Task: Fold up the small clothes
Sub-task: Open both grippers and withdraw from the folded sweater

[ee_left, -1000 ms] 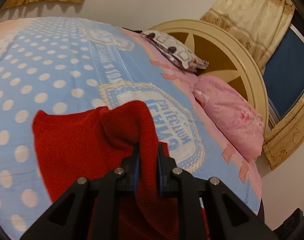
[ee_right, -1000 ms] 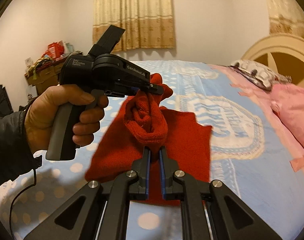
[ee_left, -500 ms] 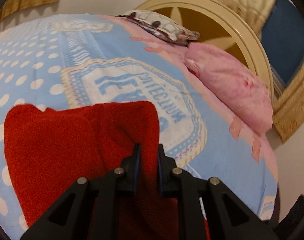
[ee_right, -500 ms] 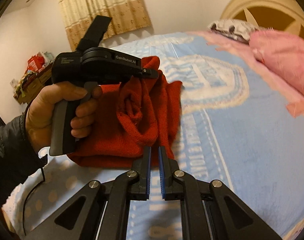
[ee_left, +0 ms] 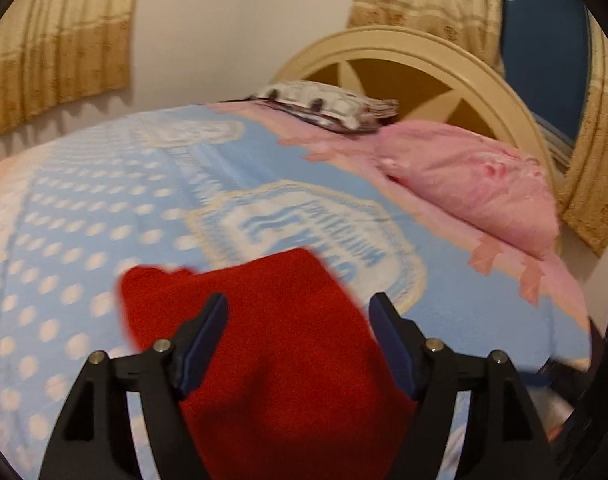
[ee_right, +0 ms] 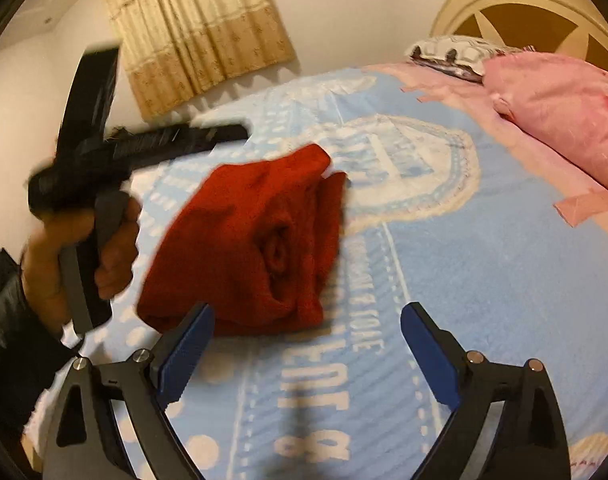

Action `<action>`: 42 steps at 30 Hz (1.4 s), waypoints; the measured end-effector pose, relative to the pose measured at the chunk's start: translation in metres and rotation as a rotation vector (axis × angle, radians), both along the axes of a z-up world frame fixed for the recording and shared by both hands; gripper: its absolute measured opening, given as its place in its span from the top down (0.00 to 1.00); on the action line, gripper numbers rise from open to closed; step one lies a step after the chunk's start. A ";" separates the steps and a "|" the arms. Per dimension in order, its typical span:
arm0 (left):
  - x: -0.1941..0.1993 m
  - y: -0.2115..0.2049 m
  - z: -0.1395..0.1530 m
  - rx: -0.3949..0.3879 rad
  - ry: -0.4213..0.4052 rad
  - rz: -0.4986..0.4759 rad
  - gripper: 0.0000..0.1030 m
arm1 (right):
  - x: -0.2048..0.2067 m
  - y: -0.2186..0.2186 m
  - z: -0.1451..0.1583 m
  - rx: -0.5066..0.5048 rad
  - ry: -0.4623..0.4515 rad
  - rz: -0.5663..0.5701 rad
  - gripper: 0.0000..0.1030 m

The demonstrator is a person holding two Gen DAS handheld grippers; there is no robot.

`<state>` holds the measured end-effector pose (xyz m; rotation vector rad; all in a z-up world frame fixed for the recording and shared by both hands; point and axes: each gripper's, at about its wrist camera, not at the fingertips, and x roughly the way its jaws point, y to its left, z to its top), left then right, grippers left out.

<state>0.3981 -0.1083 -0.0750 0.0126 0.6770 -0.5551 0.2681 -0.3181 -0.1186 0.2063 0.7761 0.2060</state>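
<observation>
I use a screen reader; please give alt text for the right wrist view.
A folded red garment lies on a blue polka-dot bedspread, beyond the open right tool. The left tool, hand-held, hovers at left; a pink pillow lies at right.

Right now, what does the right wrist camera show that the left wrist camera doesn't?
Only the right wrist view shows the left gripper from outside, held up in the person's left hand beside the red garment, along with the rolled fold in the garment's middle. Only the left wrist view shows the dark blue window behind the headboard. Both show the red garment lying folded on the blue dotted blanket, the pink pillow, the patterned pillow, curtains, and an open gripper holding nothing.
</observation>
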 end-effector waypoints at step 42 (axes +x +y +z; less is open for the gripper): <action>-0.051 0.054 -0.083 0.019 0.087 0.038 0.00 | 0.154 0.005 -0.003 -0.106 0.128 -0.070 0.47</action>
